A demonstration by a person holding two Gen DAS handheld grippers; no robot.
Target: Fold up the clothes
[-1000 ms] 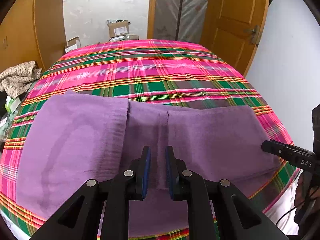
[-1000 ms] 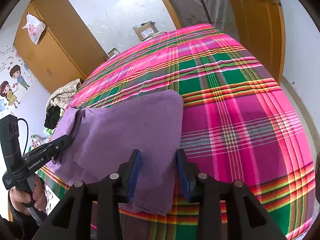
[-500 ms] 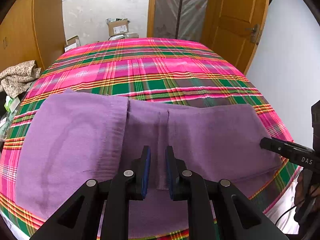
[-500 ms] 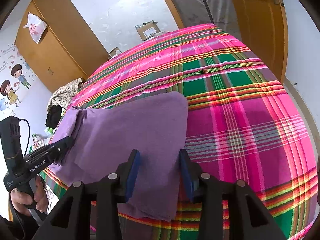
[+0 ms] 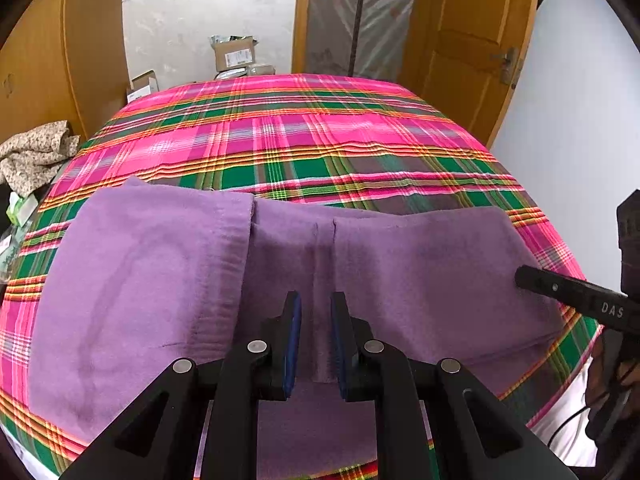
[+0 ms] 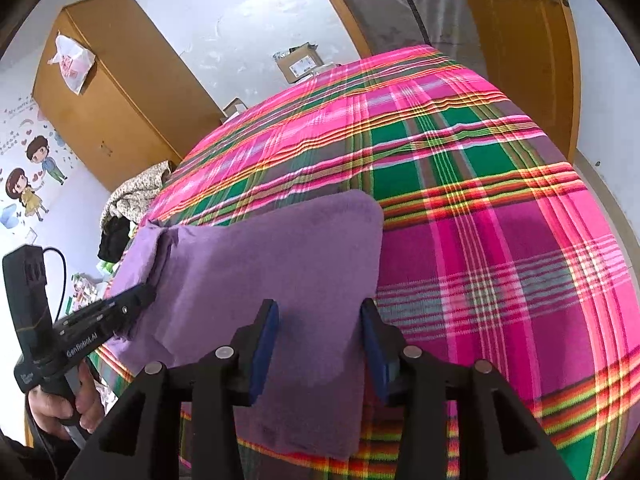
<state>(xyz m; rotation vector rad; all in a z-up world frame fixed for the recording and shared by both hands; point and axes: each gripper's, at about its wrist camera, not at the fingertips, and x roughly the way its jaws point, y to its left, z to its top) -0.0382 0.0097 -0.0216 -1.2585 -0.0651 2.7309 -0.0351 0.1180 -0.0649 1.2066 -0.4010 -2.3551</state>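
Plaid bedspread point(image 5: 304, 148) under purple garment point(image 5: 400, 264) — left gripper point(image 5: 316, 340) narrowly parted, empty; right gripper point(image 6: 320, 344) wide, gripping nothing.

Bed with pink-green plaid cover point(image 5: 304, 140) fills the room's middle. Wooden wardrobe point(image 6: 120, 100) on the left, a plastic bag point(image 6: 72, 64) hung on it. Cardboard boxes point(image 5: 234, 54) against the scuffed white far wall point(image 5: 208, 12). Wooden door point(image 5: 472, 40) to the right. Cartoon stickers point(image 6: 28, 184) on the side wall. Even, soft light
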